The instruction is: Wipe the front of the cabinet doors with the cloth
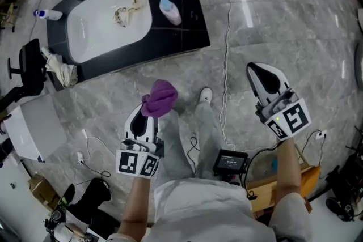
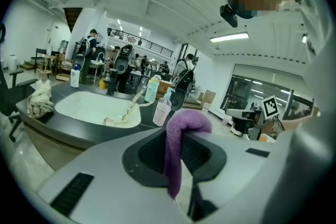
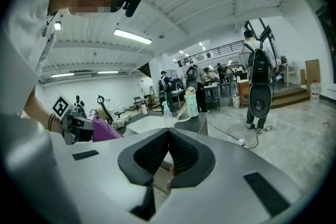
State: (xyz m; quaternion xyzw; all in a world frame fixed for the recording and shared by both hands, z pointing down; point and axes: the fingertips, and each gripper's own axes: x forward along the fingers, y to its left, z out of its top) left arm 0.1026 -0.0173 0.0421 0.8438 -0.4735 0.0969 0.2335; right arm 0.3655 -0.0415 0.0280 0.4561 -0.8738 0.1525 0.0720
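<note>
Clamping a crumpled purple cloth (image 1: 160, 97) between its jaws, the left gripper (image 2: 184, 132) is holding it above the grey marble floor (image 1: 283, 25), near the black-topped cabinet with a white basin (image 1: 190, 31). The right gripper (image 3: 168, 134) is hovering alongside, jaws pressed together on nothing.
</note>
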